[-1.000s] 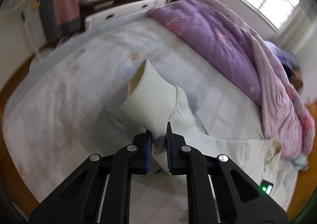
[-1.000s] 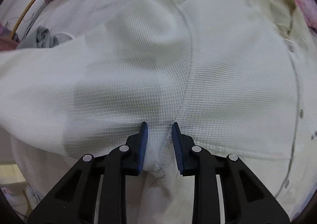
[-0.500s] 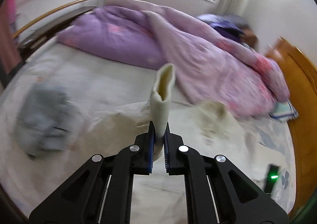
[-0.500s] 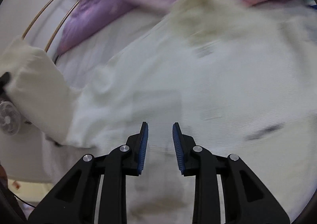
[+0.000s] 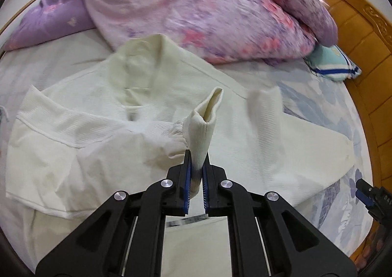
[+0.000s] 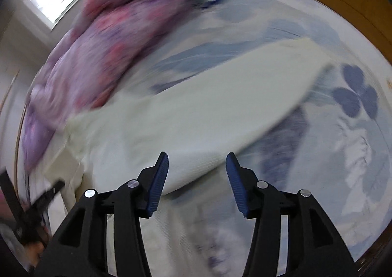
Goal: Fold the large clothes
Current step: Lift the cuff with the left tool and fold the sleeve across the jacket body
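A cream long-sleeved garment [image 5: 156, 96] lies spread on the bed, collar toward the quilt. My left gripper [image 5: 196, 169] is shut on the ribbed cuff [image 5: 204, 125] of its left sleeve and holds the cuff upright over the garment's body. The other sleeve [image 5: 301, 140] lies stretched out to the right. In the blurred right wrist view my right gripper [image 6: 197, 167] is open and empty above that sleeve [image 6: 220, 110]. Its tip also shows at the right edge of the left wrist view [image 5: 367, 196].
A purple and pink floral quilt [image 5: 208, 7] is heaped along the far side of the bed. A teal striped pillow [image 5: 330, 61] lies by the wooden headboard [image 5: 362, 39]. The sheet [image 5: 318, 96] has a blue leaf print.
My left gripper swung right, carrying the cuff across over the garment's body. My right gripper let go of the fabric, opened wide and moved over to the right sleeve.
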Demonstrator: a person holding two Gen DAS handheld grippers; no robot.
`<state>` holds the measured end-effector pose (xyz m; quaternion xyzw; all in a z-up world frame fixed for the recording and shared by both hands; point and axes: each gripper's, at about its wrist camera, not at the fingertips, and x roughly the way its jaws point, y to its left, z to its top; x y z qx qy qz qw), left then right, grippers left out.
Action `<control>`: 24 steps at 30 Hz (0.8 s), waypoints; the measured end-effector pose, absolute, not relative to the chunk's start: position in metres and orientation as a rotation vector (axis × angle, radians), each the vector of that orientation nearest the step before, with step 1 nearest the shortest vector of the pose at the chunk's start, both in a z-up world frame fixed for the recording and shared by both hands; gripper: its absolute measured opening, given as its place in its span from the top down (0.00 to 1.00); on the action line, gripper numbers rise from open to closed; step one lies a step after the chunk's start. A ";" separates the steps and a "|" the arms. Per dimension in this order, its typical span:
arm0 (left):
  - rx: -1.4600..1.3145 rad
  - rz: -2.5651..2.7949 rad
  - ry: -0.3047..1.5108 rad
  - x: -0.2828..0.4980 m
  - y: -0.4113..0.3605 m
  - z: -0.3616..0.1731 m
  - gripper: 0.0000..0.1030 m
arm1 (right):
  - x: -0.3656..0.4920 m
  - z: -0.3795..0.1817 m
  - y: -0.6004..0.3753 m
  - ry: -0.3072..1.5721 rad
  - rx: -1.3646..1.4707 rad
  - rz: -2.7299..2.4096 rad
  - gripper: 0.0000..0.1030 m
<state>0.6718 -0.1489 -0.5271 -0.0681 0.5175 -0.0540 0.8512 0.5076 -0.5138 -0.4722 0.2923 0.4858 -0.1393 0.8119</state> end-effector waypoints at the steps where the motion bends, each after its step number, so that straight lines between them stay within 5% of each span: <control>1: -0.134 -0.125 1.090 0.673 -0.158 -0.528 0.92 | 0.503 -0.479 -0.531 1.032 0.665 -0.324 0.49; 8: -0.135 -0.256 1.095 0.689 -0.218 -0.537 0.91 | 0.486 -0.524 -0.593 0.955 0.939 -0.447 0.41; 11: -0.139 -0.301 1.163 0.695 -0.231 -0.552 0.69 | 0.484 -0.541 -0.613 0.916 1.043 -0.492 0.40; 13: -0.146 -0.324 1.175 0.693 -0.234 -0.553 0.34 | 0.490 -0.548 -0.620 0.899 1.070 -0.504 0.36; 16: -0.231 -0.383 1.141 0.684 -0.219 -0.538 0.23 | 0.503 -0.559 -0.635 0.895 1.090 -0.528 0.33; 22: -0.144 -0.107 1.153 0.677 -0.147 -0.535 0.22 | 0.529 -0.568 -0.650 0.846 1.148 -0.559 0.33; 24: -0.101 0.031 1.184 0.676 -0.112 -0.546 0.22 | 0.531 -0.572 -0.654 0.813 1.188 -0.557 0.47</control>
